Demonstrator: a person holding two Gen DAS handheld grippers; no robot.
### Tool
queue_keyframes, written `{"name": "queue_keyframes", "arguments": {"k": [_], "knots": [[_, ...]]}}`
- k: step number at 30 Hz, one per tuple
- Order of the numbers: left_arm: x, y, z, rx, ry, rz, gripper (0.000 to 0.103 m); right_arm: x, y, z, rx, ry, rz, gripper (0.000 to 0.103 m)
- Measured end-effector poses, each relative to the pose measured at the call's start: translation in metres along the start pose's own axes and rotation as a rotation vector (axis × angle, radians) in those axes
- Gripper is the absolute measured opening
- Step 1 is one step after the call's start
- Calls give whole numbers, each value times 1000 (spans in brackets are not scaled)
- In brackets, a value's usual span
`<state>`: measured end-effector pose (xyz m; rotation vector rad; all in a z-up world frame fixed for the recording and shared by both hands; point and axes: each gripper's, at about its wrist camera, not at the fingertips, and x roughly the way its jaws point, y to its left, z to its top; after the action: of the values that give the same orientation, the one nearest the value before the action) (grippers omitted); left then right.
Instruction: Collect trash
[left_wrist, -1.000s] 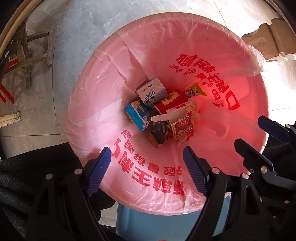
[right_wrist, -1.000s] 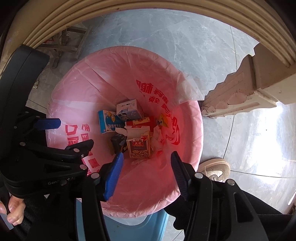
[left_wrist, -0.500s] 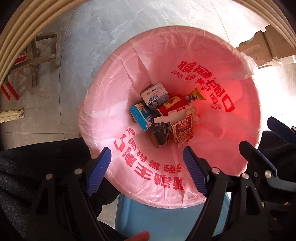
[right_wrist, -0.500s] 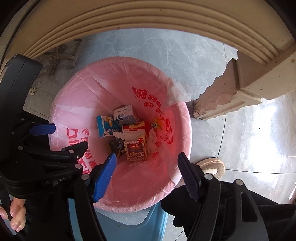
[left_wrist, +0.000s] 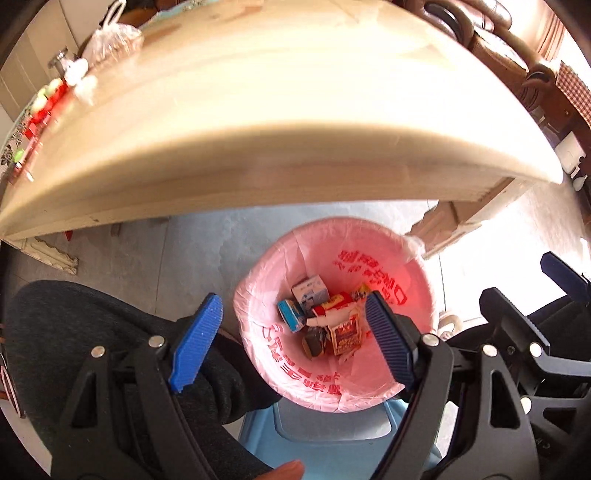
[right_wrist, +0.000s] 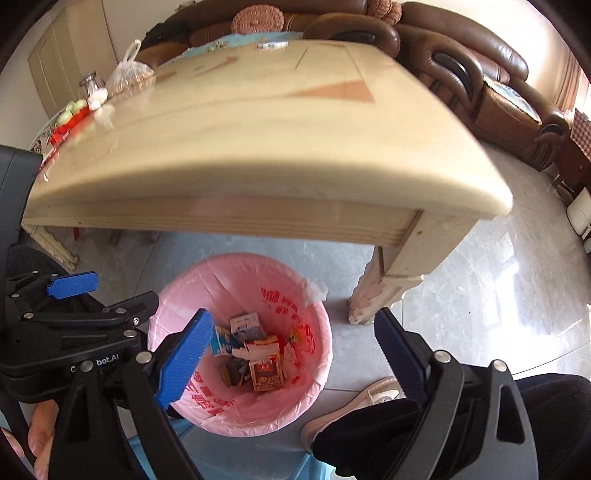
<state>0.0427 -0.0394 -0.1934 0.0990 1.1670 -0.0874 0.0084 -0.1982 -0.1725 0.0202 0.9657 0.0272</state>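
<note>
Both grippers hang over the bin, and nothing is held. The left gripper has its jaws spread wide apart, empty, and the pink-lined bin sits between and just beyond them, its far rim past the fingertips. Down in the bag lies the trash: a white and blue carton, a small blue box, a red packet, a torn red snack box just inside the right-hand jaw, and a dark wrapper beside it.

Over to the right gripper: jaws equally wide apart, empty. From here the bin opens ahead of the left-hand jaw, with the torn red snack box and the white and blue carton in the space between the blue pads. The left gripper shows at the edge, outside the left-hand jaw.

Beyond the jaws in both views, the pale desk overhangs the bin, its carved leg standing past the right-hand jaw on the grey floor. A tied plastic bag sits on the far corner of the desk, and a brown sofa stands behind it.
</note>
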Motion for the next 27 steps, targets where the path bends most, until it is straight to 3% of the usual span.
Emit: {"name": "queue_keyframes", "arguments": {"k": [5,7,10,16,23,27], "knots": [[-74,-2,7,-4,-198,41,81,-76,3,27,-1,-201,-35,91],[-96,0,10,-20,-245,38,85,-106,5,36,2,-284,-63,96],[-130,2,11,-42,-321,22,92,-148,9,45,-10,-384,-86,96],[-191,-12,6,5,-470,95,97,-209,19,50,-14,-499,-132,96],[-251,-8,-2,-50,-579,41,97,-268,6,45,63,-606,-129,96],[-272,-5,-8,-67,-614,31,97,-286,3,40,80,-616,-136,96]]}}
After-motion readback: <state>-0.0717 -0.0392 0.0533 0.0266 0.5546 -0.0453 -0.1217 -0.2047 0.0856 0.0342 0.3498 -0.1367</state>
